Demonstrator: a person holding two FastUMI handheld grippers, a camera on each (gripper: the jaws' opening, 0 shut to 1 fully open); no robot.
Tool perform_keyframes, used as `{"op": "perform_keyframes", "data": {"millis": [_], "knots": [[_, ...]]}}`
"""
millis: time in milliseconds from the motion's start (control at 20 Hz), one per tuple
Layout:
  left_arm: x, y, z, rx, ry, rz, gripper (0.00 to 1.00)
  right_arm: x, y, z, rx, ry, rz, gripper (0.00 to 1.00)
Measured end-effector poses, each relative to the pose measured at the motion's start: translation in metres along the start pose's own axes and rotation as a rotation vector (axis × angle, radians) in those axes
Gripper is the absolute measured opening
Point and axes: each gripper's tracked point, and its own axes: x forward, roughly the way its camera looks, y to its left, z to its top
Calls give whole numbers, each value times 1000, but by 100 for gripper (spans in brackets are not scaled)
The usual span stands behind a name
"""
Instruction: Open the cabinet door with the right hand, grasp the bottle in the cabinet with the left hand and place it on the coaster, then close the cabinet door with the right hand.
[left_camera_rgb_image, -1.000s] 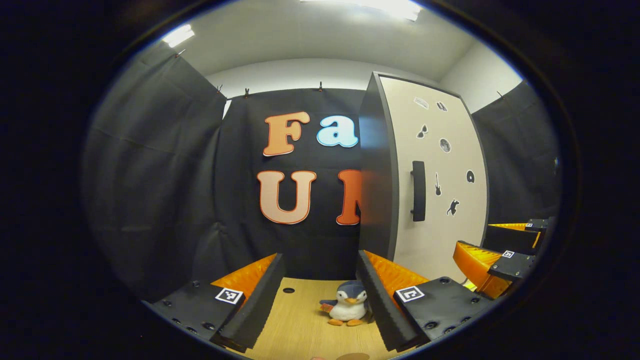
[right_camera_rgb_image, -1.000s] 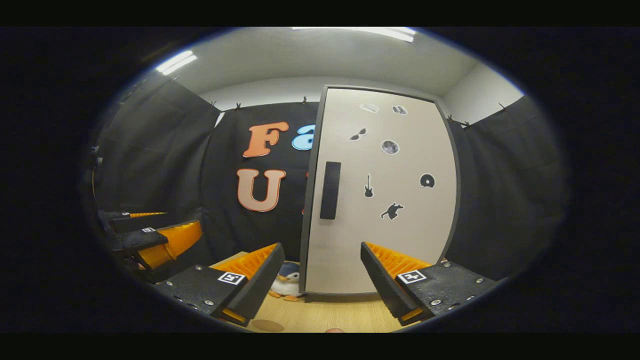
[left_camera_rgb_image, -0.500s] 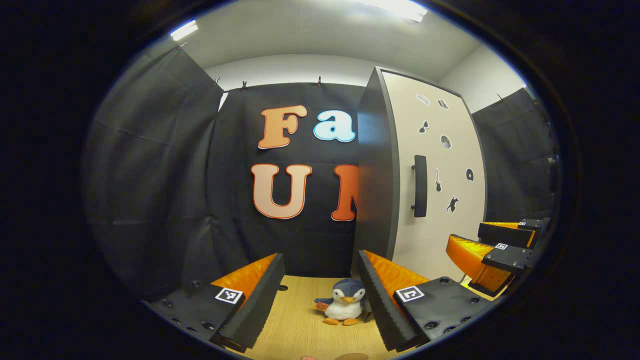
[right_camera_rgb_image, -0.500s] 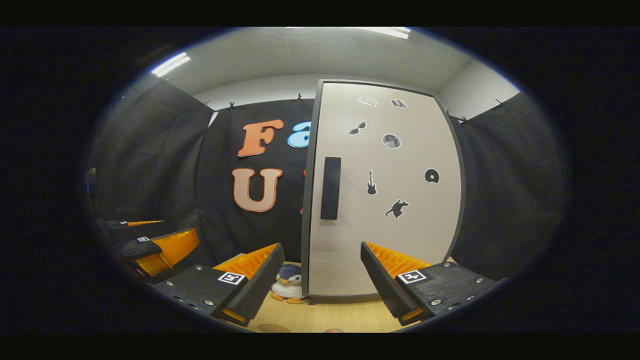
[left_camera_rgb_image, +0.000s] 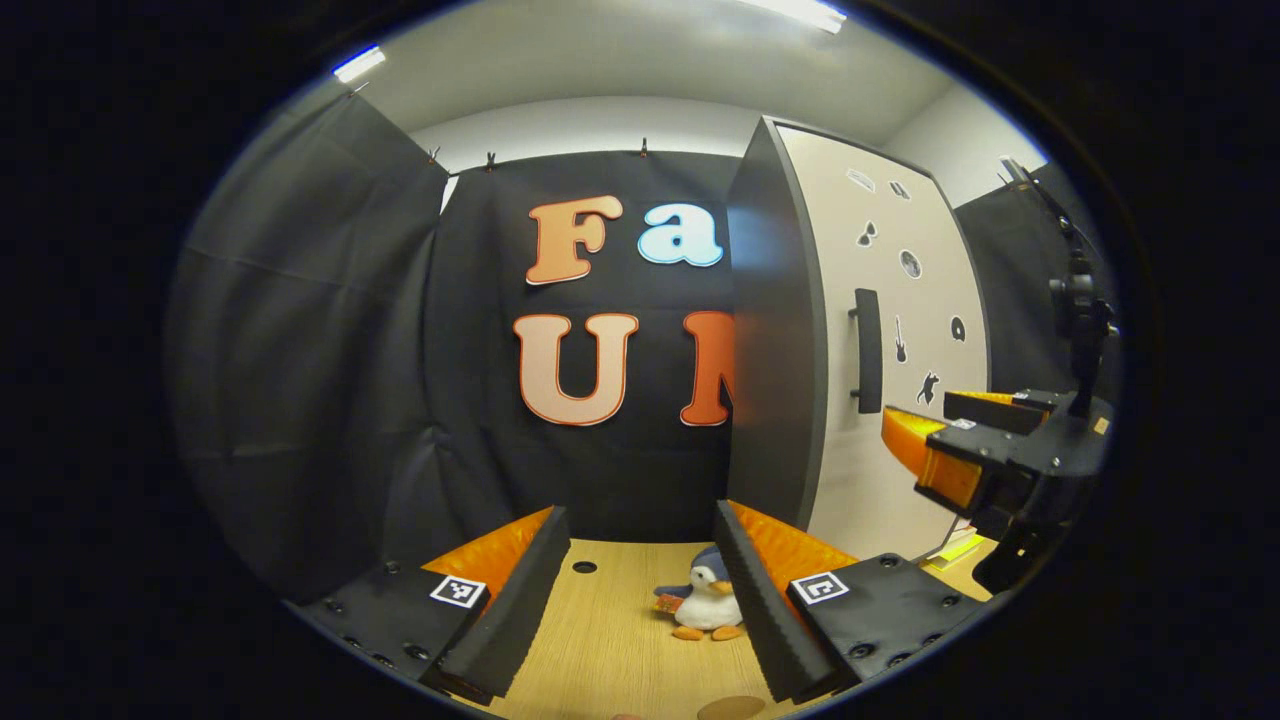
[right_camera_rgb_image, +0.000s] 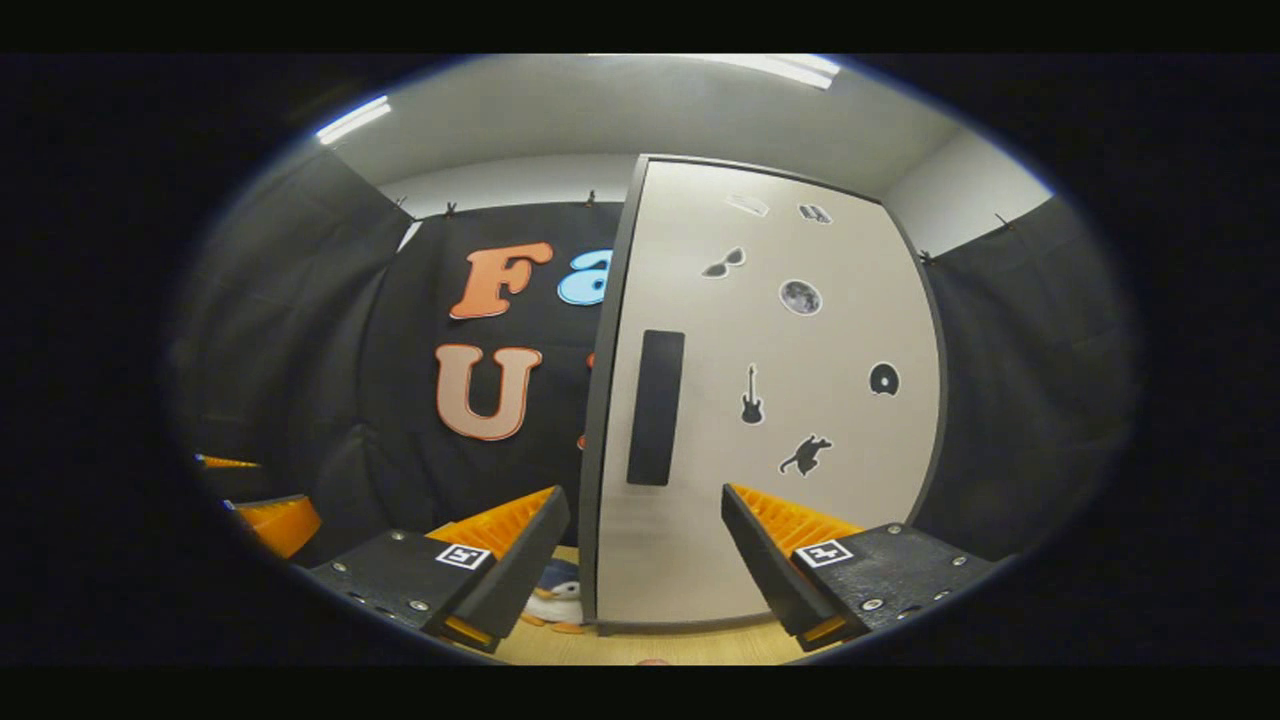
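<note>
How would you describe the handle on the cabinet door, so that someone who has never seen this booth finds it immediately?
Look for the tall pale cabinet door with a dark frame, standing on the light wooden table. Near the door's left edge, about mid-height, sits a black upright rectangular handle. The small dark stickers to its right are flat pictures, while the handle is a plain long bar.

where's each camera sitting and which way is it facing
Left gripper view: rides the left gripper, open, facing the booth wall over the table; the right gripper shows beside the cabinet.
Right gripper view: rides the right gripper, open, facing the shut cabinet door and its handle.
Shared: cabinet, handle, penguin.
</note>
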Motion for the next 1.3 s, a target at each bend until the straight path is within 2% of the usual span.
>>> {"op": "perform_keyframes", "data": {"millis": [200,400,450,500,700,800,850,900,1000,1100,1200,1250,1300], "knots": [[9,15,-10,-17,20,6,95,36,-4,13,-4,-36,-31,96],[22,24,-16,-26,33,-5,95,64,-4,21,6,-37,-58,89],[26,25,-16,-26,32,-12,95,69,-1,20,22,-37,-59,80],[30,26,-17,-23,32,-20,96,74,0,20,30,-30,-59,82],[42,25,-21,-7,40,-57,95,88,-1,11,31,11,-71,66],[46,23,-23,-4,42,-77,95,88,-1,10,52,18,-74,54],[48,21,-25,-4,46,-83,95,88,-2,11,57,20,-78,43],[50,19,-26,-8,52,-92,95,88,-2,10,70,25,-79,37],[51,11,-31,-14,64,-127,95,88,-3,9,118,42,-85,32],[51,8,-29,-5,61,-140,96,86,-4,10,107,42,-92,22],[49,9,-25,10,50,-128,96,82,-4,11,111,39,-80,20],[46,6,-22,10,41,-124,95,80,-3,12,123,36,-71,16],[42,4,-20,7,38,-120,96,76,-3,14,134,32,-64,18]]}}
